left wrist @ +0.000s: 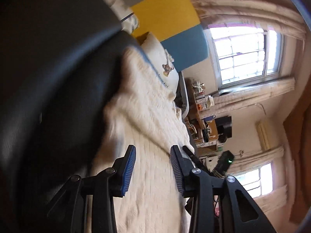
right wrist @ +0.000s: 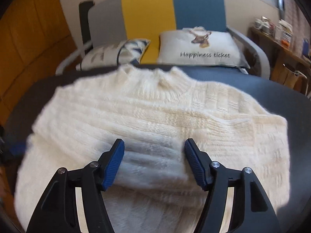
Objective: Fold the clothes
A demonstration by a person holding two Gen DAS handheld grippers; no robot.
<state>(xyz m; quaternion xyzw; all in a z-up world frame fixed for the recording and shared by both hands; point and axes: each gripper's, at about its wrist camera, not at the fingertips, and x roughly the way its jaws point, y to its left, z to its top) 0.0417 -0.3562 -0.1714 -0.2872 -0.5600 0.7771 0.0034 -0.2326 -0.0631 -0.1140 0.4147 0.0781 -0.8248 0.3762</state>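
A cream knit sweater [right wrist: 155, 112] lies spread on a dark round table [right wrist: 291, 101], its neck toward the sofa. My right gripper [right wrist: 155, 141] hovers over the near half of it, jaws open. A folded-over sleeve end [right wrist: 153, 167] rests in the gap between the blue pads [right wrist: 114, 161], and the pads do not squeeze it. In the tilted, blurred left wrist view the same sweater [left wrist: 147, 106] runs across the table [left wrist: 58, 97]. My left gripper [left wrist: 153, 147] stands open just above the knit, with nothing gripped.
Behind the table stands a sofa with a grey, yellow and blue backrest [right wrist: 171, 9] and two cushions, one printed with a deer [right wrist: 200, 46]. A cluttered wooden shelf [right wrist: 279, 36] is at right. Windows [left wrist: 245, 52] and curtains fill the far wall.
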